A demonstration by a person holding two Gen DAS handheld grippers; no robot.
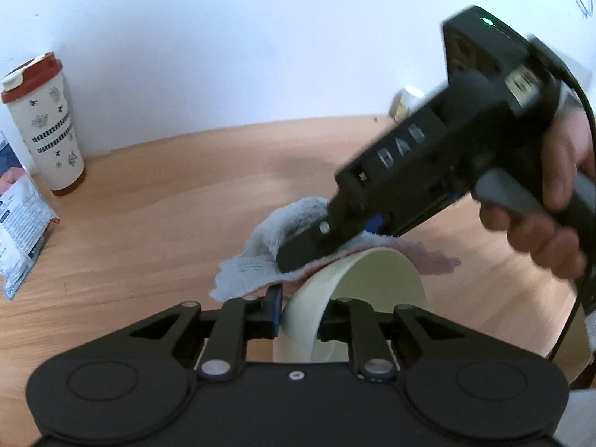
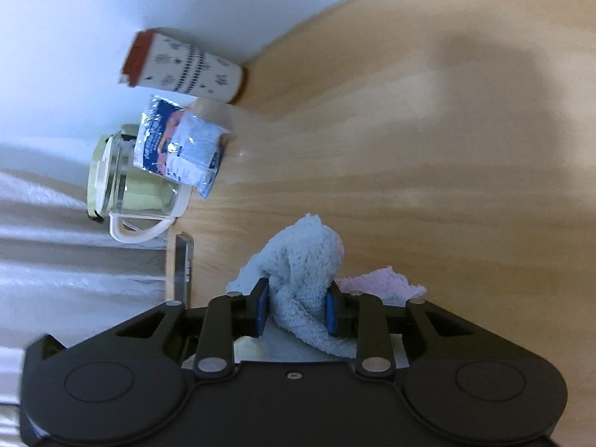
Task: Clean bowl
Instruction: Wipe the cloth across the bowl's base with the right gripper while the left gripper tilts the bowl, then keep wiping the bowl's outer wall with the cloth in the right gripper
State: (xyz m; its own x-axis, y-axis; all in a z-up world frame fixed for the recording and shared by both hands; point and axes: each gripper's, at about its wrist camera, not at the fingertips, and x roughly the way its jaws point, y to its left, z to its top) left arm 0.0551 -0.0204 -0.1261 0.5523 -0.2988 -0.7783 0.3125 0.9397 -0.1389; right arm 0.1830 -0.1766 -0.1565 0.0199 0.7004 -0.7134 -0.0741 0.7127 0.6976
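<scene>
My left gripper [image 1: 300, 314] is shut on the rim of a cream bowl [image 1: 376, 279], held tilted on its side above the wooden table. My right gripper [image 1: 298, 257] is shut on a fluffy cloth [image 1: 253, 260], blue on one side and pink on the other, and presses it against the bowl's upper rim. In the right wrist view my right gripper [image 2: 298, 309] clamps the bunched blue cloth [image 2: 305, 260] between its blue pads; the pink side shows to the right. A bit of the bowl shows under the cloth.
A white tumbler with a red lid [image 1: 46, 123] stands at the back left by the wall, with a foil packet [image 1: 18, 219] beside it. The right wrist view also shows a glass jug with a white handle [image 2: 138, 186] near the tumbler [image 2: 182, 67]. The wooden table [image 1: 167, 205] spreads around.
</scene>
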